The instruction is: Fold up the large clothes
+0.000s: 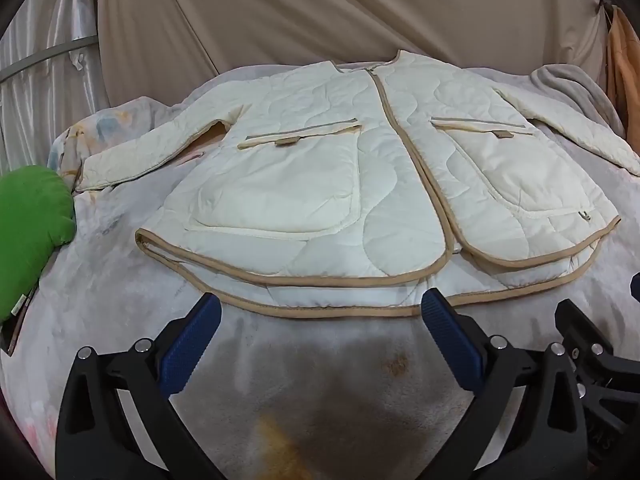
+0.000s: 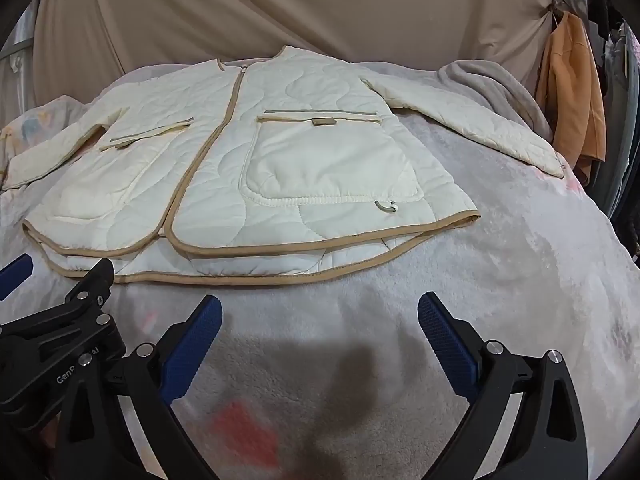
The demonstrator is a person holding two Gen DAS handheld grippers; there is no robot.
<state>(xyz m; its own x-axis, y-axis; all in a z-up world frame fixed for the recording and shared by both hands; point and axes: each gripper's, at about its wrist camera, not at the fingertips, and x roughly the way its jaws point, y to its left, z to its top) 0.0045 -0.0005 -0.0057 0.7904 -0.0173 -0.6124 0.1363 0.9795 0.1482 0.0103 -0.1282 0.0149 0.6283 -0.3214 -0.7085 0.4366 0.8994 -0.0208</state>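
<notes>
A cream quilted jacket point(image 1: 332, 184) with tan binding lies flat and face up on a pale fleece blanket point(image 1: 320, 360), sleeves spread to both sides, front closed, two big patch pockets showing. The right wrist view shows the same jacket point(image 2: 256, 168) on the blanket point(image 2: 520, 280). My left gripper point(image 1: 320, 320) hovers open just short of the hem's middle, nothing between its blue pads. My right gripper point(image 2: 320, 320) is open too, near the hem's right half, and holds nothing. The two grippers sit side by side; the right one's edge point(image 1: 580, 344) shows in the left view.
A green cushion point(image 1: 32, 224) lies at the left edge of the bed. A grey blanket point(image 2: 488, 84) is bunched at the far right corner. Orange cloth point(image 2: 572, 92) hangs at the right. A beige curtain point(image 1: 320, 12) closes off the back.
</notes>
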